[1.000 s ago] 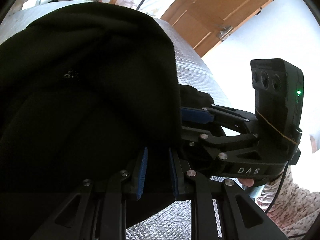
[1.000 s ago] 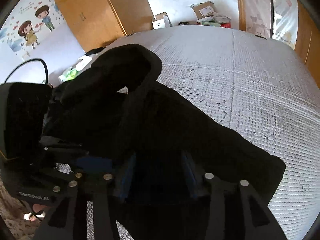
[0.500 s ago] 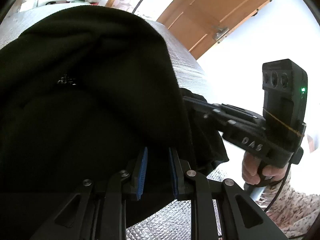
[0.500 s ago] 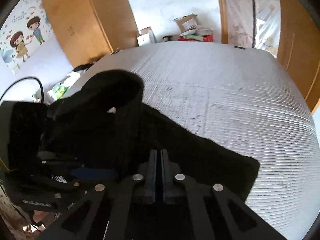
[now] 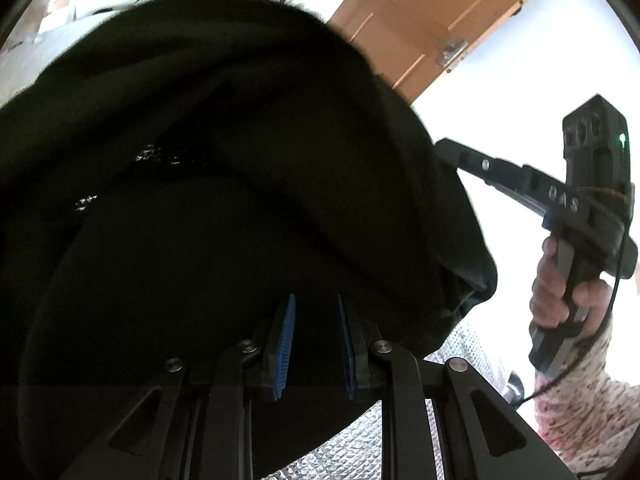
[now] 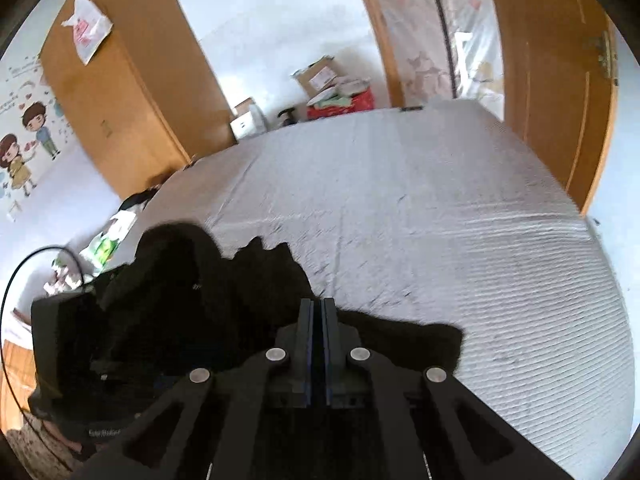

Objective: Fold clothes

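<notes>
A black garment (image 6: 224, 300), thick and rumpled, hangs lifted in bunched folds near the front edge of the grey quilted bed (image 6: 420, 220).

Garment (image 6: 208, 296) lies bunched on the bed (image 6: 440, 220) at its near left (wardrobe (image 6: 132, 92) behind, door (image 6: 560, 92) right).

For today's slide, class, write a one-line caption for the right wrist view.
Right gripper shut on the black garment, lifting its edge above the grey quilted bed.
</notes>
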`<state>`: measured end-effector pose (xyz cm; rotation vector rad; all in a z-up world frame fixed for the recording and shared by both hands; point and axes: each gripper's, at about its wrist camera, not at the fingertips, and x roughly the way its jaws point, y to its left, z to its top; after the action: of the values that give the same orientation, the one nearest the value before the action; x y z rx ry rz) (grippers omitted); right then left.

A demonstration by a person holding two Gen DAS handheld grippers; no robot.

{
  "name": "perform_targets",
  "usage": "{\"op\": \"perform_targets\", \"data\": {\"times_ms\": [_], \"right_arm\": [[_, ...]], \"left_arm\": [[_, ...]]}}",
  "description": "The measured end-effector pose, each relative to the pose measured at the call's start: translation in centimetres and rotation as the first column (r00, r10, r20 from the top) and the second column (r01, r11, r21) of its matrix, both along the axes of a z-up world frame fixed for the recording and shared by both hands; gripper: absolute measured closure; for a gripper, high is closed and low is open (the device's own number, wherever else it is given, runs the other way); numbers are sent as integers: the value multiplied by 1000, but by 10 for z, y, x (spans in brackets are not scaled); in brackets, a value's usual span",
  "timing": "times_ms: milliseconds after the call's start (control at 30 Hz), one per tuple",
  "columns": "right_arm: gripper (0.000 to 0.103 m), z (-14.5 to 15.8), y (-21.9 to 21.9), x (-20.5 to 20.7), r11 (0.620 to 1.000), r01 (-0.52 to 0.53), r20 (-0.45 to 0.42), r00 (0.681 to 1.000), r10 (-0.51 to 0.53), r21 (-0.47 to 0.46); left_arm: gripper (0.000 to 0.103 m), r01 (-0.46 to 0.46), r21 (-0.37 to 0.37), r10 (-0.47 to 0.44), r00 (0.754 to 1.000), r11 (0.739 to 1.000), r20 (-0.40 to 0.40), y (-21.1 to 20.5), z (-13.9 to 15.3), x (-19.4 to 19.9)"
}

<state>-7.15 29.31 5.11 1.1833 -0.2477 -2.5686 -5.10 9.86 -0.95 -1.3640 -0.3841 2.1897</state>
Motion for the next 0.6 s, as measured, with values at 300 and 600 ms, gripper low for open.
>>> {"op": "perform_targets", "data": {"times_ms": [300, 600], "right_arm": [[94, -9, 1, -5, 988, 90, 3, 996, -92, 129], [84, -1, -41, 42, 976, -209, -69, 975, 213, 56]], "left_arm": [[81, -10, 17, 10, 1000, 1000, 17, -5, -2, 2], [81, -17, 60, 15, 1000, 998, 25, 4, 5, -14]]}}
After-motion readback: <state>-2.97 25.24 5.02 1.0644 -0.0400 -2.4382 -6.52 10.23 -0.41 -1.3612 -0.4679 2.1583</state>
